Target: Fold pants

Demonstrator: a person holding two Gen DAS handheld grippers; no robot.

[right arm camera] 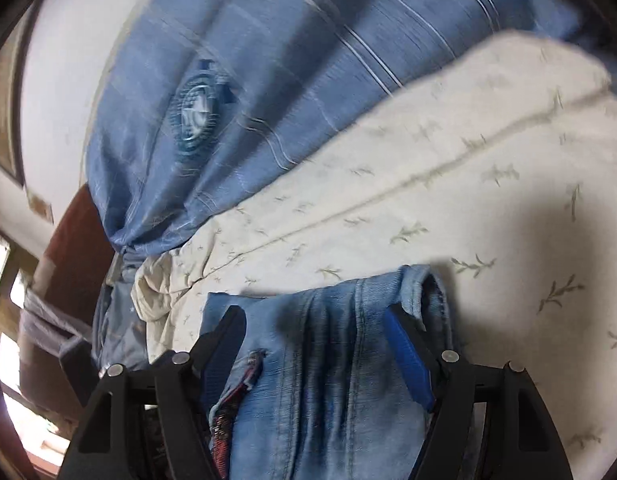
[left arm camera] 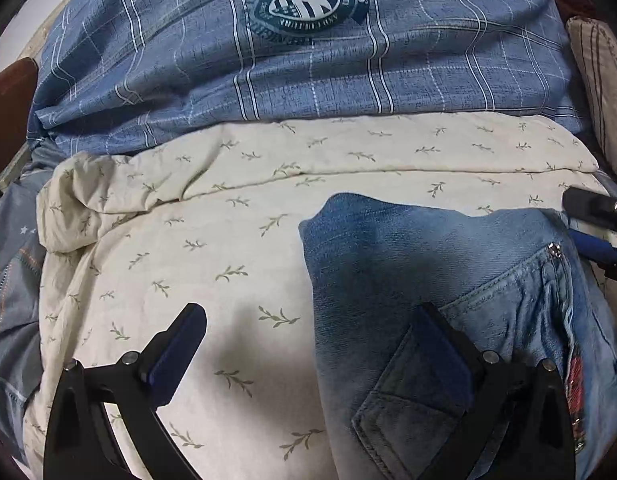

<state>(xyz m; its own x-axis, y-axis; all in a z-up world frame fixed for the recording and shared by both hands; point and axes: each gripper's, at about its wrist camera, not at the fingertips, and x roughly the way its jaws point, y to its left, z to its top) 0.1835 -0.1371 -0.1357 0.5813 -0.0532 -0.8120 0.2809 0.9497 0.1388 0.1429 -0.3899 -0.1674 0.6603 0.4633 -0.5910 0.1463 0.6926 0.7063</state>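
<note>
While jeans (left arm camera: pixel 428 264) lie on quilt (left arm camera: pixel 212 264), left gripper (left arm camera: pixel 312 344), right gripper (right arm camera: pixel 320 344) released.

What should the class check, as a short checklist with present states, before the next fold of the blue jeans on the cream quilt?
1. Faded blue denim jeans lie on the cream leaf-print quilt: ok.
2. Left claw open, one finger over the quilt, one over the jeans' back pocket: ok.
3. Right claw open, straddling the denim, not gripping: ok.
4. Jeans lie flat without bunching: not ok, an edge curls up near the right claw.
5. Number of folds already made: cannot tell.
6. Blue plaid duvet lies clear of the jeans: ok.
</note>
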